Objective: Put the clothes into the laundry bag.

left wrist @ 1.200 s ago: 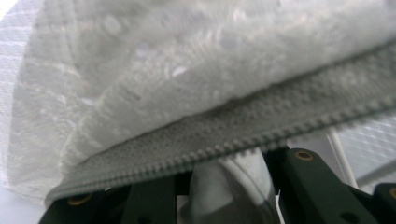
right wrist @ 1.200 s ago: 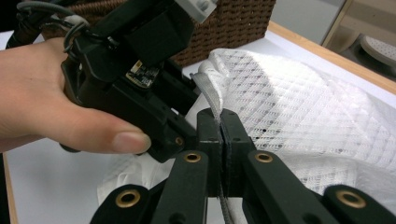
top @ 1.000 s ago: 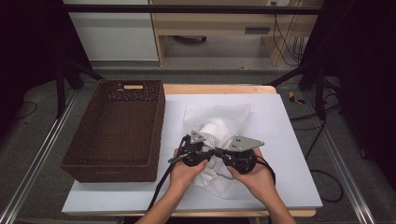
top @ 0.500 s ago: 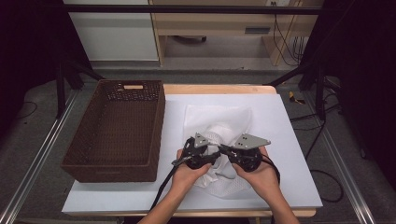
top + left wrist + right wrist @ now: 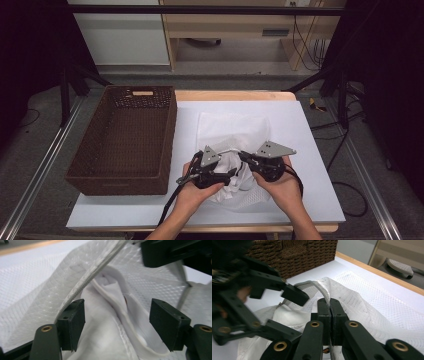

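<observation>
A white mesh bag [image 5: 232, 130] lies on the table with a white garment [image 5: 105, 325] in its mouth. My right gripper [image 5: 330, 302] is shut on the bag's corded rim [image 5: 322, 291] and holds it up. My left gripper [image 5: 120, 315] is at the bag's mouth under the lifted rim [image 5: 92, 277]. Its jaws have just been opening, and the garment lies between the pads without being pressed. In the high view the left gripper [image 5: 234, 173] and right gripper [image 5: 243, 156] meet over the bag's near end.
A dark wicker basket [image 5: 167, 145] stands at the left of the white table cover [image 5: 310, 165]; its wall [image 5: 299, 257] is close behind the left gripper. The table's wooden far edge [image 5: 235, 95] lies beyond the bag.
The left gripper's jaws have spread apart and let go of the white cloth, and that hand has drawn slightly back toward the person. The right gripper keeps its hold on the rim.
</observation>
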A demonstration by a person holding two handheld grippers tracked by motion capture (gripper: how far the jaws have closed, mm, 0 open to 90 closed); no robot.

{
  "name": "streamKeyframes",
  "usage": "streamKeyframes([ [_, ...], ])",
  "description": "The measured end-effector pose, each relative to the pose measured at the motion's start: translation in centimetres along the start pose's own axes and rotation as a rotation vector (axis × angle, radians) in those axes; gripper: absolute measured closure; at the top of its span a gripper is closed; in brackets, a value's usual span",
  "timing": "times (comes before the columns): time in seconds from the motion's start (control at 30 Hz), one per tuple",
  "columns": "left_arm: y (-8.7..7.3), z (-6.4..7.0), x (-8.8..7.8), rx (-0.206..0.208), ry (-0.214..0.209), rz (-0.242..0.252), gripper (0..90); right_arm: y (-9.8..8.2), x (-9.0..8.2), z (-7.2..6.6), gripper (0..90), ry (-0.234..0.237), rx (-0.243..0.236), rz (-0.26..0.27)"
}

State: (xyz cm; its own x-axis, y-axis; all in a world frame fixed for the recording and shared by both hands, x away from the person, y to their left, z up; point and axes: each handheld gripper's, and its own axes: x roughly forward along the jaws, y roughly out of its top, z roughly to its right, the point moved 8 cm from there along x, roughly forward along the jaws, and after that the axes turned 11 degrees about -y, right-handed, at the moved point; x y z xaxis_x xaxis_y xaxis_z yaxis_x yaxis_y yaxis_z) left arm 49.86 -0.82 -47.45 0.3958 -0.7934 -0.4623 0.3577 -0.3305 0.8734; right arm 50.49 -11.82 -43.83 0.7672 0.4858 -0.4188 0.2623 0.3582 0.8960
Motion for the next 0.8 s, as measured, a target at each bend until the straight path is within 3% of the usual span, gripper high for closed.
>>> streamKeyframes([
  [0.23, 0.9, 1.8, -2.7, 0.046, -0.019, 0.055, 29.0, 0.1, -0.2, 0.0, 89.0, -0.004, -0.006, 0.014],
  [0.43, 1.4, 2.7, -5.3, 0.069, -0.025, 0.064, 28.5, 0.0, -0.4, -0.1, 89.0, -0.007, -0.007, 0.020],
  [0.57, 0.9, 2.4, -7.1, 0.063, 0.002, 0.043, 30.5, -0.1, -0.5, -0.1, 89.1, -0.006, -0.014, 0.023],
  [0.63, 0.4, 2.0, -7.8, 0.049, 0.006, 0.033, 38.5, -0.1, -0.6, 0.1, 89.1, -0.004, -0.011, 0.027],
  [0.8, -0.4, 0.9, -8.0, 0.011, 0.013, -0.015, 50.1, -0.2, -0.8, 0.3, 89.1, -0.002, -0.006, 0.033],
])
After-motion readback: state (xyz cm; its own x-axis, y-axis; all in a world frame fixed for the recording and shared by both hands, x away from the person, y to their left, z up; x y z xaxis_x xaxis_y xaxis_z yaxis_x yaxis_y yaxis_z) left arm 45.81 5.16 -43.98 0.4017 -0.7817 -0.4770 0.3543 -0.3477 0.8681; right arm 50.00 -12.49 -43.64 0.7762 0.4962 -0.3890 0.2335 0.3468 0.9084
